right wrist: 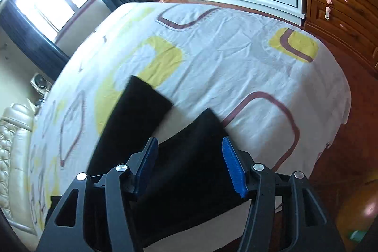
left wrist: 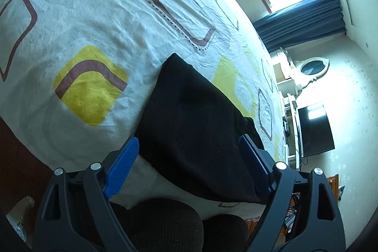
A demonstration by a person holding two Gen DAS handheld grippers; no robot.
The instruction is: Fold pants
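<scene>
My left gripper [left wrist: 189, 145] hangs with its jaws apart over the black pants [left wrist: 189, 115] lying at the near edge of the bed [left wrist: 94, 23], my right gripper [right wrist: 187, 152] likewise spread above the two splayed legs, so I judge no fold started and next must pinch the fabric.

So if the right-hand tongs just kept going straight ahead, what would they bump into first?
Most likely the black pants: the right tongs are open and aim at the cloth lying on the patterned bedsheet. How far away it is, is hard to judge.

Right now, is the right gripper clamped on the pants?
No, the right gripper is open, its blue pads apart with the black pants between them.
</scene>
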